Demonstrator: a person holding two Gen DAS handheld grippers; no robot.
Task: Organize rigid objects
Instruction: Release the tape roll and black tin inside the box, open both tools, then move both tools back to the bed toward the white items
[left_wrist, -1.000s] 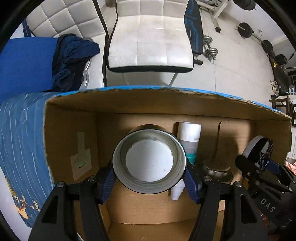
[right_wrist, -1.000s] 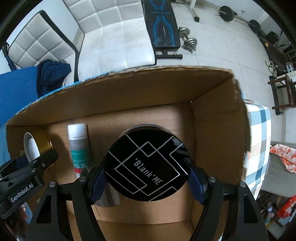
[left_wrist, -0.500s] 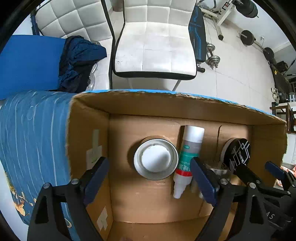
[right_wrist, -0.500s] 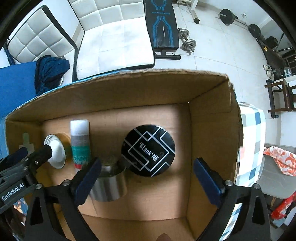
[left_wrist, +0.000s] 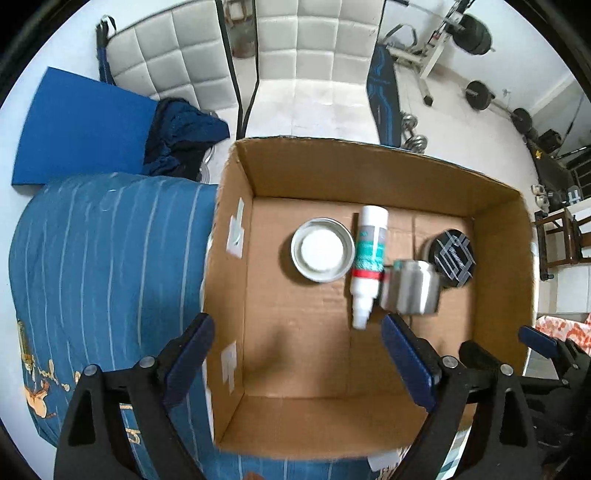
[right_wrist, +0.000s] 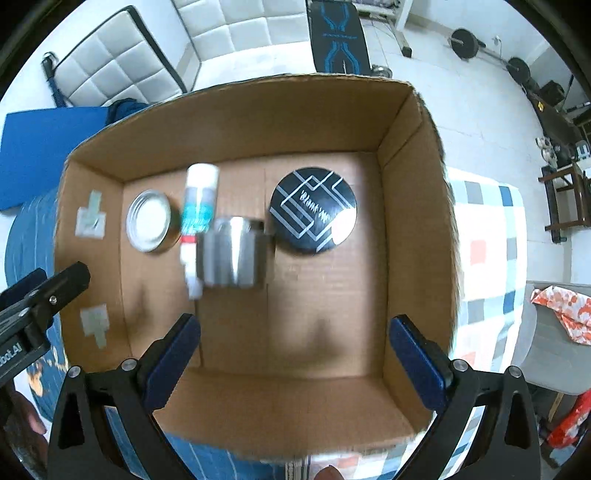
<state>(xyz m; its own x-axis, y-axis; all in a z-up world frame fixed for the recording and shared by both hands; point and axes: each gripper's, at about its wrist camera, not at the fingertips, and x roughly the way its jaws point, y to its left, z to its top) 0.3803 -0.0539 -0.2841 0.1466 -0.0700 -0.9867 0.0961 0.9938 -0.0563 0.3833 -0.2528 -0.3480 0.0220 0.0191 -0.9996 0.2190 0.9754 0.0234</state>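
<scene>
The left wrist view shows a dark blue cloth (left_wrist: 183, 138) on a white chair (left_wrist: 173, 70) behind the cardboard box (left_wrist: 354, 166), and a blue striped cover (left_wrist: 107, 266) to the left of the box. The right wrist view shows other things: a checked cloth (right_wrist: 484, 258) to the right of the box and an orange and white bag (right_wrist: 561, 312) past that. Four things lie on the floor of the box, in a row near its back wall. There is one round tin (left_wrist: 322, 250) with a white inside, one white bottle (left_wrist: 367, 260) with a green label lying on its side, one shiny metal cup (left_wrist: 410, 286) and one black round tin (left_wrist: 452, 257) with white lines. The bottle touches the metal cup, and the cup is just beside the black tin. The left gripper (left_wrist: 295, 354) hangs over the front left part of the box with its fingers spread wide and nothing between them. The right gripper (right_wrist: 295, 356) hangs over the front of the box, fingers also spread wide and holding nothing.
</scene>
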